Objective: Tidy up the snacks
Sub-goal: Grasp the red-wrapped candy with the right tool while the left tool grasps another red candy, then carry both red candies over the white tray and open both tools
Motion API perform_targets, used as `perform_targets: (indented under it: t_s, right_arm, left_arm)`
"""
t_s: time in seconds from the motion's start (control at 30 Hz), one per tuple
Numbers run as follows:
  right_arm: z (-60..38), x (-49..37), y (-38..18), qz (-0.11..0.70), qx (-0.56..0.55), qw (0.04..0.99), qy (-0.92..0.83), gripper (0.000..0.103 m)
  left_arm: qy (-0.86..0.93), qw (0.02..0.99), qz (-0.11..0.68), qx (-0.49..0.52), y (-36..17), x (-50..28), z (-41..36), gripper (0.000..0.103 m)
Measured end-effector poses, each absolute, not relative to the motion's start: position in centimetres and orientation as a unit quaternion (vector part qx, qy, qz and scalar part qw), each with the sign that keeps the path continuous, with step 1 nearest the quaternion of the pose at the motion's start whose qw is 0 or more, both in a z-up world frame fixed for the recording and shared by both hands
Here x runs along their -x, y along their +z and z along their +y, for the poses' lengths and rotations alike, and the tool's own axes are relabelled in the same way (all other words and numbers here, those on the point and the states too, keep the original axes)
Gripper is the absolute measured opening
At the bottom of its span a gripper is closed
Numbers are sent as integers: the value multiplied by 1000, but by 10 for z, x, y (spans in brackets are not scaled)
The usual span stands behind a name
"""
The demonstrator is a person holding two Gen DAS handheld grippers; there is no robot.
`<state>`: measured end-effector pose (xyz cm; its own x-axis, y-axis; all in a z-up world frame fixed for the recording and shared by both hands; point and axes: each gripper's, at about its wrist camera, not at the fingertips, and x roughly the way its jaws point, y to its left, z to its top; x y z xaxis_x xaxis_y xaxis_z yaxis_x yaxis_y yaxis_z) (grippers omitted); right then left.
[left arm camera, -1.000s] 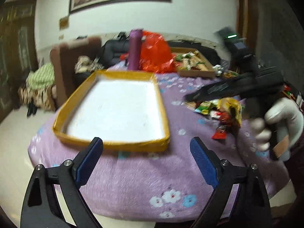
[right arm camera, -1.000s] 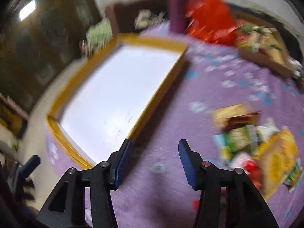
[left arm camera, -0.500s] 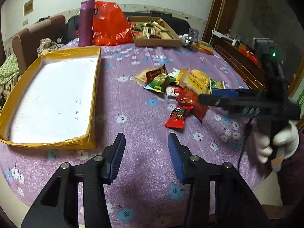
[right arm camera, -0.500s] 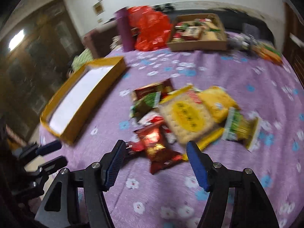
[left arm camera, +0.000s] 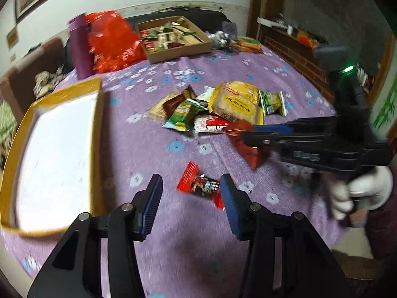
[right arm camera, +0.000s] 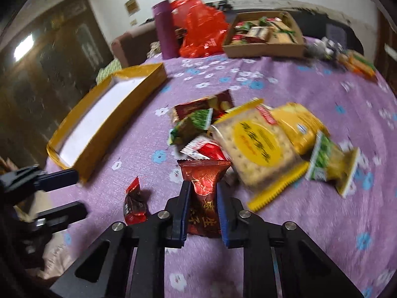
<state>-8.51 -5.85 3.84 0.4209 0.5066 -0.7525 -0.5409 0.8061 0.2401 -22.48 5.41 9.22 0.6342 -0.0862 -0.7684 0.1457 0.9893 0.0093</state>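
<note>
Clamping right tool [right arm camera: 203, 200] on dark-red snack pouch [right arm camera: 204, 193], w/ pouch between its pads: light, crinkly, slippery, so you're gripping mid-body. Left tool [left arm camera: 191, 193] is gaping apart, small red candy [left arm camera: 202, 185] lying just ahead on table [left arm camera: 153, 149].

Two grippers are seen over the round table [right arm camera: 310, 248]: the left gripper [left arm camera: 191, 200] and the right gripper [right arm camera: 202, 207]. One yellow-sided tray [right arm camera: 129, 114] is placed by the table's left edge, and one cardboard box of snacks [right arm camera: 265, 47] at its far edge, beside one purple bottle [right arm camera: 166, 29] and one red plastic bag [right arm camera: 202, 28]. About eight snack packets are counted mid-table, among them one dark red packet [right arm camera: 204, 193], one small red candy bar [left arm camera: 199, 185], one cracker pack [right arm camera: 258, 149] and two green packets, one [right arm camera: 192, 124] beside the pile's left and one [right arm camera: 330, 162] at its right.
</note>
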Motion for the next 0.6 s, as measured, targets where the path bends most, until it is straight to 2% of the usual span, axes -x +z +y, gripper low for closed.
perform_targets:
  t_s: [0.17,0.23,0.4,0.47,0.5,0.53,0.6]
  right_arm:
    - [-82,94,42,440,4,847,297,21]
    - [-88,97,41,443,5,848,292,21]
    - [-95,102,31,445,3,848,286,21]
    - [-95,102,31,443,-1,850,285,26]
    - [-94,103,30,441,0,850,288,26]
    - [-93,104,30,439,2,850,290,27]
    - [-88,107,29,437,7,850,295,35]
  left_arm:
    - [-77,886,452,-68,57,187,62,50]
    - [-90,883,459,-44,48,178,67,60]
    - [-70,876,475,-49,26,159,60,63]
    - [-73,878,470,-46,22,157,56,63]
    - [-73,878,471,-38,22,156,58,58]
    - [-69,879,470,-31,23,151,63,45]
    - [-70,880,471,-7,23,142,74,37]
